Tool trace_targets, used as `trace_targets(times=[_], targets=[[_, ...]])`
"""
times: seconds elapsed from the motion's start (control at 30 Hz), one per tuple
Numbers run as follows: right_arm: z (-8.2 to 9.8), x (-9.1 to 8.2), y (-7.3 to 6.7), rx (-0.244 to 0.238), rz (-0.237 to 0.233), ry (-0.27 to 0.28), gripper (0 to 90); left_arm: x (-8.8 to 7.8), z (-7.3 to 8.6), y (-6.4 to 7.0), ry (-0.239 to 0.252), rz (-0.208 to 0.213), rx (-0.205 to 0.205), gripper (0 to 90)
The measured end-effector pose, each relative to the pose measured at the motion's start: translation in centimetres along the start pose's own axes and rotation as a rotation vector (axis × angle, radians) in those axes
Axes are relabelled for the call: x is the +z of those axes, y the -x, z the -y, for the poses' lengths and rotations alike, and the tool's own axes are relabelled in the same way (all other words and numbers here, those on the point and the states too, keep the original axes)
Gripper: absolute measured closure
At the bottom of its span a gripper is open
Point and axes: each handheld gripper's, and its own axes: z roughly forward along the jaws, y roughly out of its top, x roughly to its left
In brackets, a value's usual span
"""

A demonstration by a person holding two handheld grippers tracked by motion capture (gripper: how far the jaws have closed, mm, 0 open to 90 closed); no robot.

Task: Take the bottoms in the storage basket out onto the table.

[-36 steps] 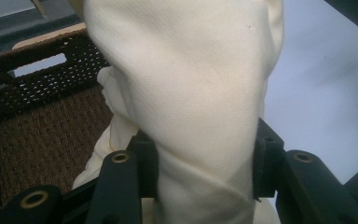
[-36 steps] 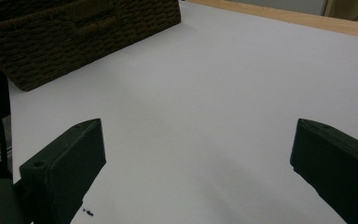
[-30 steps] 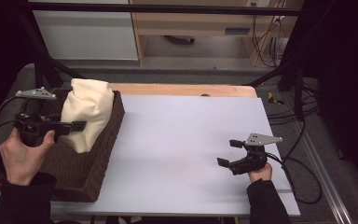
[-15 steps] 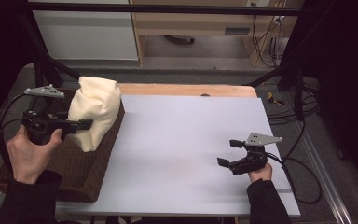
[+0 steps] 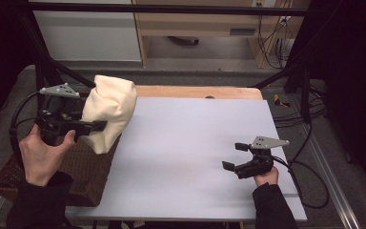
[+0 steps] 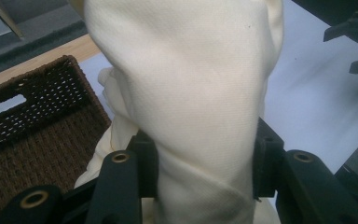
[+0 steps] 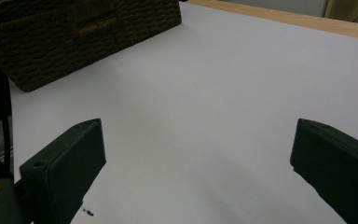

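Left gripper (image 5: 93, 127): jaws are clamped on the cream cloth, seen at 9 o'clock in the high view.
Cream cloth (image 5: 109, 107): a bunched fold is held up over the right edge of the basket; its lower end hangs beside the basket wall.
Wicker basket (image 5: 81, 169): dark brown, set at 8 o'clock on the worktop's left edge.
Right gripper (image 5: 232, 156): jaws are held apart with nothing between them, low over the worktop at 4 o'clock.
Worktop (image 5: 190, 143): white surface, wooden strip along the far edge.

No readable text, no labels, no brands, no numbers, no signs anywhere
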Motion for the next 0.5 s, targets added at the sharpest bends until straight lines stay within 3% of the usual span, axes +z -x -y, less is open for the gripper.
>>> trace_targets(times=[0.5], targets=[[0.0,0.0,0.0,-0.001,-0.001,0.0,3.8,1.9,-1.1,1.6,-0.014,0.038,0.036,56.1]])
